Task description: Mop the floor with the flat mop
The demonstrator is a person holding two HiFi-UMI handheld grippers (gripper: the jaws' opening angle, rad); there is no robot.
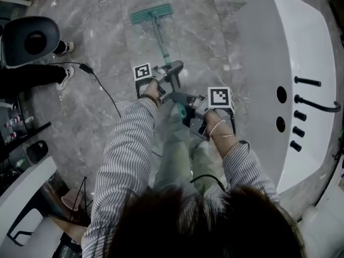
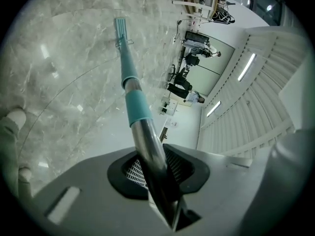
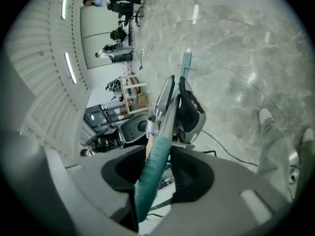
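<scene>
Both grippers hold the flat mop (image 1: 160, 41) by its handle, one behind the other. The left gripper (image 2: 158, 183) has its jaws clamped on the bare metal shaft (image 2: 147, 144). From there the handle runs straight out ahead of the jaws and turns teal just beyond them. It ends far out at the mop head (image 2: 120, 29), which lies flat on the grey marble floor (image 2: 59, 82). The right gripper (image 3: 150, 181) sits further back, its jaws closed on the teal grip (image 3: 153, 165) at the near end of the handle, and the left gripper's body is just ahead of them along the shaft.

To the right of the right jaws stands a white curved counter (image 1: 301, 47) with black knobs (image 1: 300, 115), close beside the line of the handle. Off to the left of the left jaws a black cable (image 1: 102, 87) trails across the floor. Beyond it are a bystander's shoes (image 1: 64, 48) and a dark chair (image 1: 29, 39), well apart from the mop head.
</scene>
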